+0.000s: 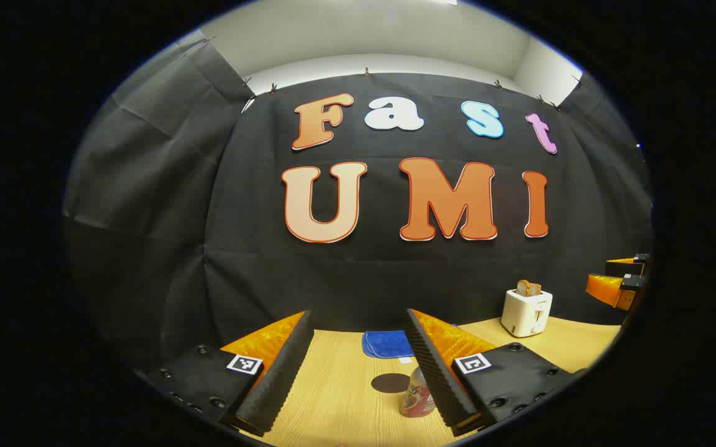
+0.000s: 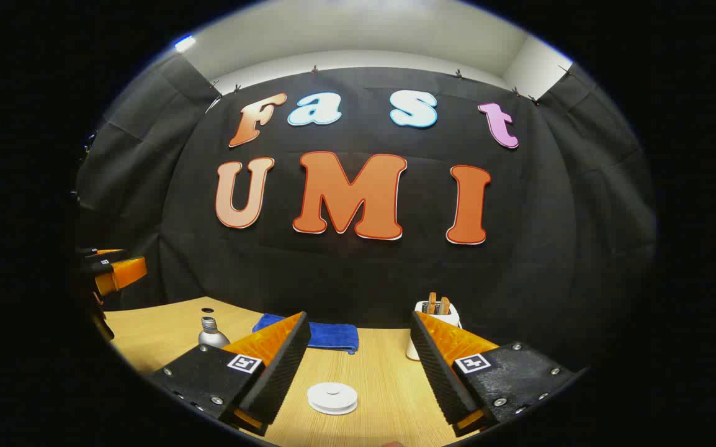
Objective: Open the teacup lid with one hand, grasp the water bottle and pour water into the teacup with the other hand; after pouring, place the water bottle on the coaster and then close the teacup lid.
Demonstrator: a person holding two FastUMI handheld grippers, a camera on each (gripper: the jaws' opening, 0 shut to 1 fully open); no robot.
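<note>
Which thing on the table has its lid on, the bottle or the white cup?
The white cup: a flat white lid with a knob covers it. The bottle has a bare threaded neck with no cap.

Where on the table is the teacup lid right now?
In the right gripper view, the white teacup lid lies flat on the wooden table, low between the open jaws, in front of the blue cloth and left of the toaster.
</note>
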